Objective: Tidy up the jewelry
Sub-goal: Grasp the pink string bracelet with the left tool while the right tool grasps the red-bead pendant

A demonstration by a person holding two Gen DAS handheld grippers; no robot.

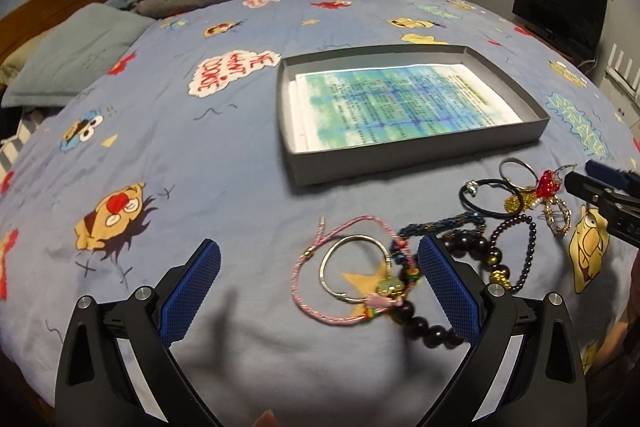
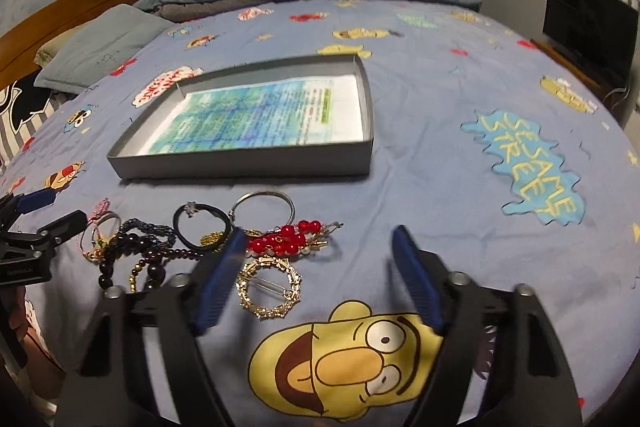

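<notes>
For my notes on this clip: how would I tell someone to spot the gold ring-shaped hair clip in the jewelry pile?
Find the grey box on the blue bedspread; the jewelry lies in front of its near wall. At that pile's right end, below the red beads, lies the gold clip, between the open right gripper's fingers. It alone is a flat gold ring with a bar across its middle; the plain silver bangle beside the box has none.

I'm seeing the jewelry pile [image 1: 452, 251] sprawling across the near part of the bedspread [image 1: 224, 155], blocking any low pass there. My left gripper [image 1: 318, 291] is hanging spread wide over the pile's left end, one finger crowding the black beads [image 1: 424, 327]. My right gripper [image 2: 318, 281] is gaping over the gold hair clip [image 2: 269, 287]. The grey tray [image 2: 248, 163] is walling off the middle. I'm finding bare cloth left of the pile and right of the tray.
</notes>
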